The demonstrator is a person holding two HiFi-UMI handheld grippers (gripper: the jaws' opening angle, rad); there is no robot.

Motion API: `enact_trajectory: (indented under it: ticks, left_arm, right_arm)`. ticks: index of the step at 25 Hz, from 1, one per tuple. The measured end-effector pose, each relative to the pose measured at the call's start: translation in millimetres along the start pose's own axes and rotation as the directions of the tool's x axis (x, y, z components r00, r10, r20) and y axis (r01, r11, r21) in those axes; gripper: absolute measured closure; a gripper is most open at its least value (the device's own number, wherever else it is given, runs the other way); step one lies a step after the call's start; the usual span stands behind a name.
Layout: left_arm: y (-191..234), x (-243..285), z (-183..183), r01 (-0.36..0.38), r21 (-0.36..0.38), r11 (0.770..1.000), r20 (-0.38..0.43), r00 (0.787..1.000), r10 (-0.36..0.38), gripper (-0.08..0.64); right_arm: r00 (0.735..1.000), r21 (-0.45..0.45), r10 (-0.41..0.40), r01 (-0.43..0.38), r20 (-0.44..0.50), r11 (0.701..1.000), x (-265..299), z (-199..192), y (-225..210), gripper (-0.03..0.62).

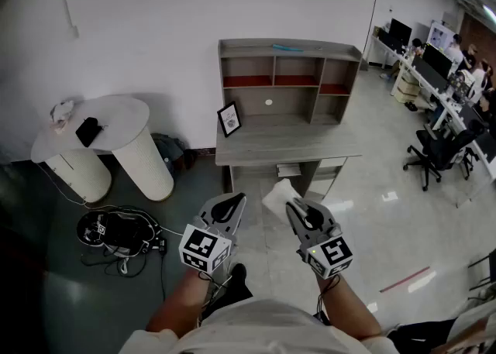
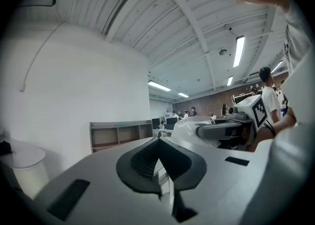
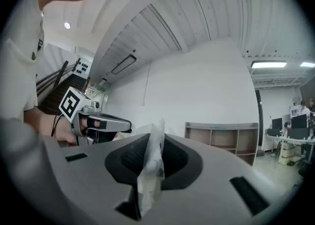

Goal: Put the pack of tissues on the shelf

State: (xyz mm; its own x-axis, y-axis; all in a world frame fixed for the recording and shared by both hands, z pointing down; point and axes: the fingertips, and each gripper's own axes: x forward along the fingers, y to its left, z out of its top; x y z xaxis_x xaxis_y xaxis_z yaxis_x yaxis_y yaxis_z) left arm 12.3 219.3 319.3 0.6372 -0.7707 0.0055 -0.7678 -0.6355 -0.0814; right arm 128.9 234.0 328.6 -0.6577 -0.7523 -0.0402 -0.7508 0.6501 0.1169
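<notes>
My right gripper (image 1: 293, 207) is shut on a white pack of tissues (image 1: 280, 192), which sticks out past the jaw tips; in the right gripper view the pack's clear wrapper (image 3: 151, 167) is pinched between the dark pads. My left gripper (image 1: 232, 204) is held beside it at the same height, its jaws shut with nothing between them (image 2: 158, 166). Both hang in the air in front of a grey desk (image 1: 287, 143) topped by a shelf unit (image 1: 289, 73) with open compartments against the white wall. The shelf unit (image 3: 224, 138) shows far off in the right gripper view.
A small framed picture (image 1: 229, 118) stands on the desk's left side. Left of the desk stands a white round-ended table (image 1: 97, 124) with a black object (image 1: 87, 131) on it. A dark bag and cables (image 1: 120, 232) lie on the floor. Office chairs (image 1: 438, 155) and desks stand at right.
</notes>
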Motion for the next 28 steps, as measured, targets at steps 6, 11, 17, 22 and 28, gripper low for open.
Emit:
enact_trajectory:
  ticks: [6,11,17,22,28]
  left_arm:
    - [11.1,7.9,-8.3,0.004,0.009,1.0,-0.003,1.0,-0.003,0.546]
    - [24.6,14.0,-11.3,0.007,0.024,1.0,0.001,1.0,-0.007,0.546]
    - [54.0,34.0,-24.8,0.019,0.009,1.0,-0.018,1.0,-0.019,0.546]
    - [93.0,58.5,-30.9,0.033,0.017,0.999,-0.022,0.999,-0.032,0.546]
    - [165.8,87.1,-32.8,0.039,0.015,0.999,-0.011,0.999,-0.039,0.546]
  right_arm:
    - [1.0,0.009,0.002,-0.002,0.002,1.0,13.1,-9.0,-4.6,0.523]
    - [1.0,0.01,0.002,-0.002,-0.004,1.0,26.5,-13.7,-9.2,0.523]
    - [1.0,0.042,-0.005,0.005,-0.01,0.999,59.6,-25.1,-25.5,0.52]
    - [1.0,0.037,-0.012,0.012,-0.017,0.999,103.8,-30.6,-44.4,0.52]
    - [0.999,0.021,-0.021,0.021,-0.029,1.0,172.0,-33.5,-63.7,0.52]
